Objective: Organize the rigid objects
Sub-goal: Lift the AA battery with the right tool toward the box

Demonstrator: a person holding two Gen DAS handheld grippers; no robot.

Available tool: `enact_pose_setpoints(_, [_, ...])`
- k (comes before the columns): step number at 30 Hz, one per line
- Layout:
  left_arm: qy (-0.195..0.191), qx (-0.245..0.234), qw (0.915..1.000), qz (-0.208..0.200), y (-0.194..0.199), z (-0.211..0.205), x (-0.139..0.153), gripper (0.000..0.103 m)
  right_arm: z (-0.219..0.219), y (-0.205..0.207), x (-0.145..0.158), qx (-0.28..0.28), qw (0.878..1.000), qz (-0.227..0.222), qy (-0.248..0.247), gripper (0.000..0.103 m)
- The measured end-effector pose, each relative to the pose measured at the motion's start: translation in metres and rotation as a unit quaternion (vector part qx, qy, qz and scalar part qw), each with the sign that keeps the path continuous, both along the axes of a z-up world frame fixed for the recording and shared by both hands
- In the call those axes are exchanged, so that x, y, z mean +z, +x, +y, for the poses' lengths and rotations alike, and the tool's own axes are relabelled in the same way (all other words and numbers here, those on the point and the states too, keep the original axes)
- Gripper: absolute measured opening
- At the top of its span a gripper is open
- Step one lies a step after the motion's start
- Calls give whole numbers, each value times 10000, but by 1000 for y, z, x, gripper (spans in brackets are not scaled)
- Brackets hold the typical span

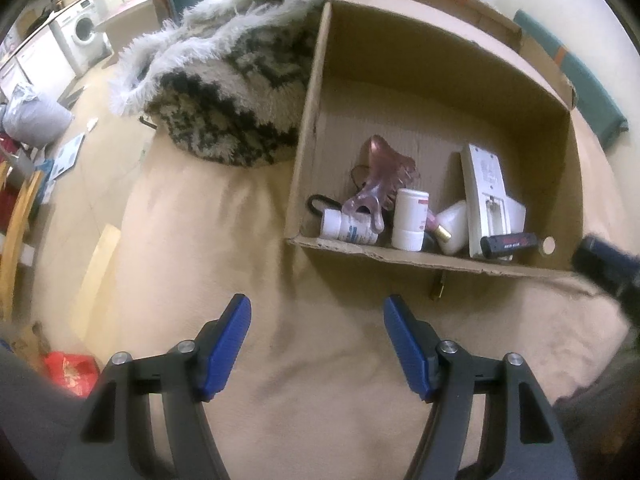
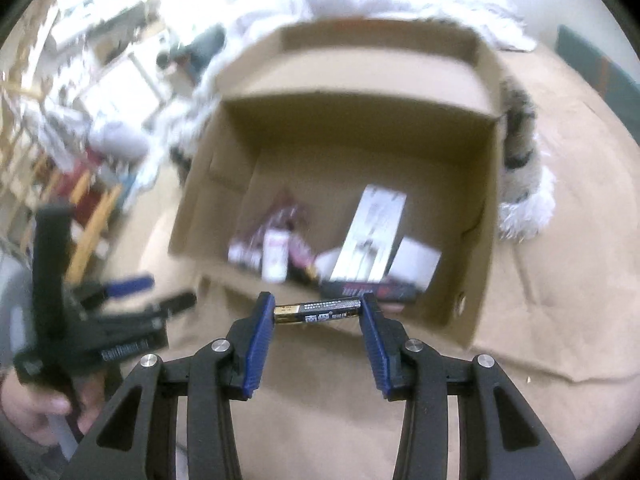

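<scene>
Right fingers [image 2: 259, 332] clamp the battery [image 2: 318, 310] crosswise by its ends.

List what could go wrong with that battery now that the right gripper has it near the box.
1. The battery is pinched only end to end between the right gripper's pads, so it may pivot or pop out.
2. It hangs at the cardboard box's near edge; released early, it could land outside.
3. Dropped in, it could topple the upright white bottle.

Black-gold battery [image 2: 318, 309] held crosswise above cardboard box [image 2: 486, 184] rim
</scene>
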State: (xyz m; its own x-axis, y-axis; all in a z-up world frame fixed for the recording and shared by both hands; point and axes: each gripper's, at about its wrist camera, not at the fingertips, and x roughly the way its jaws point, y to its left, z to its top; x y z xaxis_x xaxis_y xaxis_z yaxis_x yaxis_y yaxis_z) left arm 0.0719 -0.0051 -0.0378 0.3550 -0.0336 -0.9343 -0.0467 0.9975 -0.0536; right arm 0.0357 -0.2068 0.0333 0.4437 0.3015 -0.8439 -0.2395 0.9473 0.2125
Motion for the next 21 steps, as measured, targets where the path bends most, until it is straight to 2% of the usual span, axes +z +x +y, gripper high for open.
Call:
enact_pose_setpoints(3, [47,-165,9998,103,0,-9,-9,66,-9,6,-4,-335,9991,-59,255,45])
enact_pose_setpoints(9, [306,-570,9979,104,1,-36,-22,66,-16,10,2,-501,9964,-222,647,45])
enact_pose_setpoints(12, [500,-994,9937,159,3,-64,-31,66,-21,15,-1,-627,9955,-138,702,45])
enact_pose_setpoints(16, [456,-1415,9886,248,17,-99,-43,64,-32,22,-4,-804,9934,-56,814,45])
enact_pose_setpoints(19, [330,-1488,9876,385,33,-116,-55,50,-39,24,-5,-920,9918,-28,888,45])
enact_pose_setpoints(21, [292,-1499,9870,496,41,-123,-63,49,-43,24,-5,-975,9910,-18,913,45])
